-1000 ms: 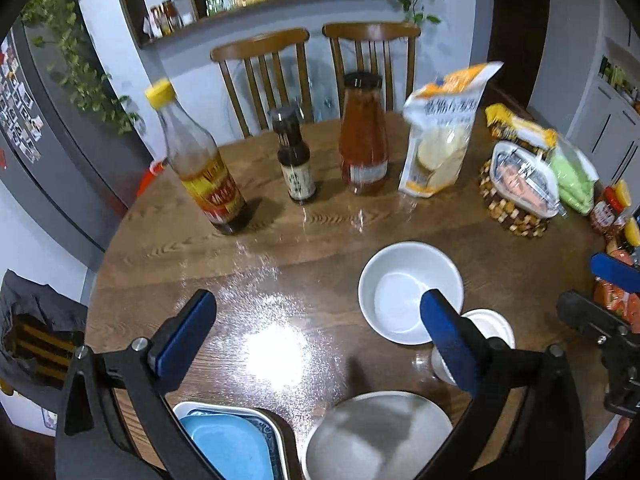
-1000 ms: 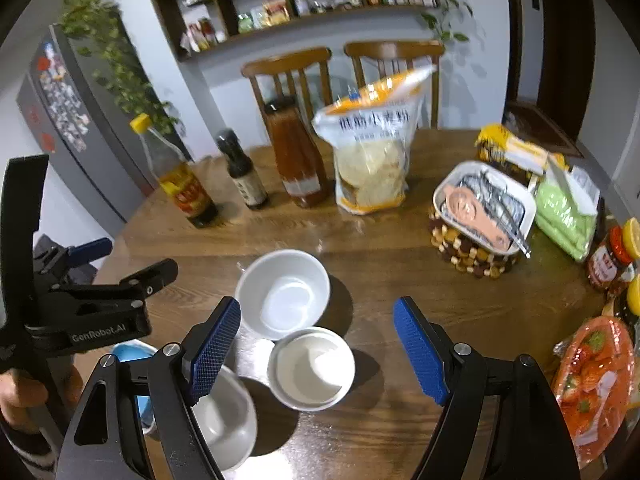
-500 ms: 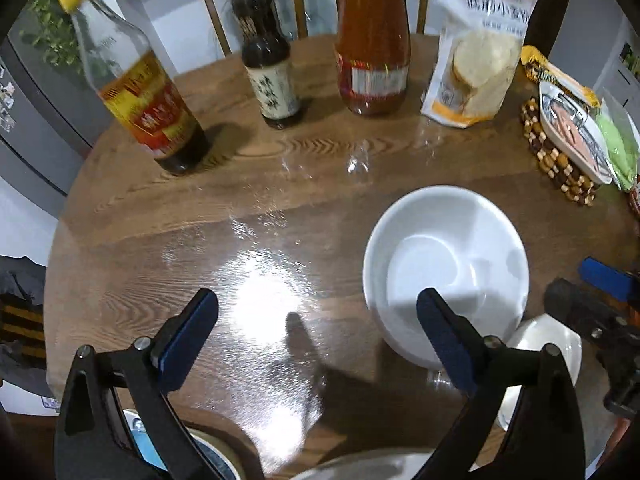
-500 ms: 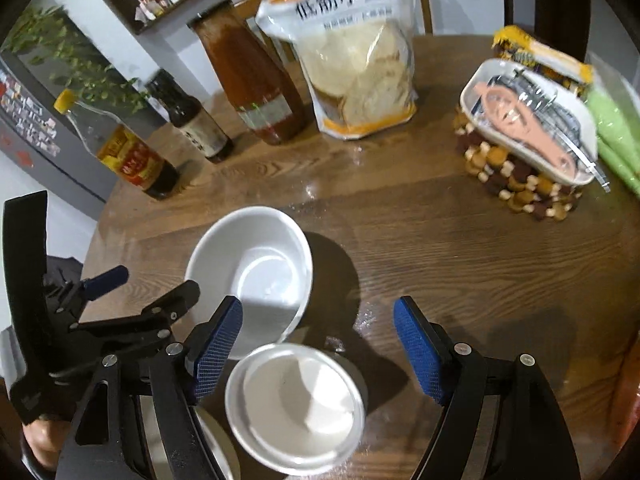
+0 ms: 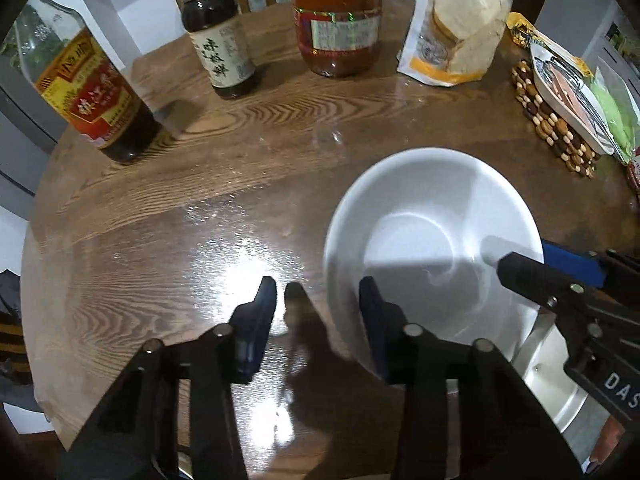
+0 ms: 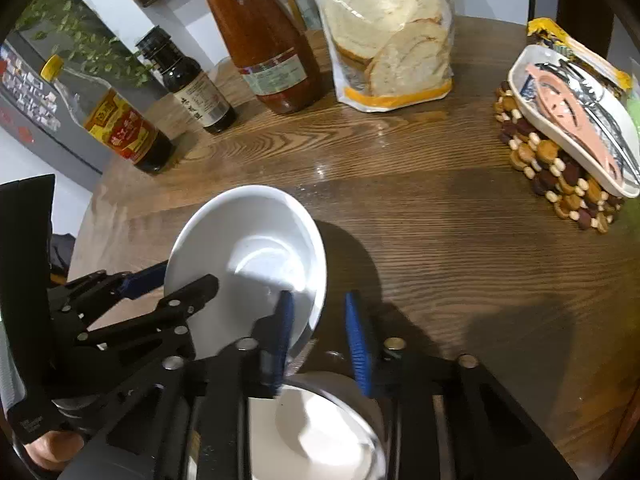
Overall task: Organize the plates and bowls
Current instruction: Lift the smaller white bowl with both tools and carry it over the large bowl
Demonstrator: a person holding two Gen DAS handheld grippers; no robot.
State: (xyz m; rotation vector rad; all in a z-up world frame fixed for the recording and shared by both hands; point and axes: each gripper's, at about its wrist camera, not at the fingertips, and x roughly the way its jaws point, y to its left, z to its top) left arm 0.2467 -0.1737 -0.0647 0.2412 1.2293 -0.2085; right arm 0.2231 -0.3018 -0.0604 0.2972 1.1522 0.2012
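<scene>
A white bowl (image 5: 432, 216) sits on the round wooden table (image 5: 180, 208). My left gripper (image 5: 318, 300) straddles the bowl's left rim, one finger inside and one outside. Its jaws are closing, and a gap still shows between the outer pad and the rim. My right gripper (image 6: 318, 316) straddles the opposite rim of the same bowl (image 6: 248, 248), inner finger against the wall and outer pad just off it. Its jaws are closing too. A smaller white bowl (image 6: 320, 436) lies right below the right gripper. Each wrist view shows the other gripper at the bowl's far side.
Behind the bowl stand a vinegar bottle (image 5: 92, 96), a dark sauce bottle (image 5: 216, 40), a red sauce bottle (image 5: 336, 20) and a flour bag (image 5: 456, 28). At the right, a white dish (image 6: 576, 120) rests on a beaded trivet (image 6: 560, 184). A person's hand (image 6: 52, 444) holds the left gripper.
Both grippers came down onto the white bowl from above. Their jaws narrowed from wide open and now enclose opposite rims. The bowl has stayed in place.
</scene>
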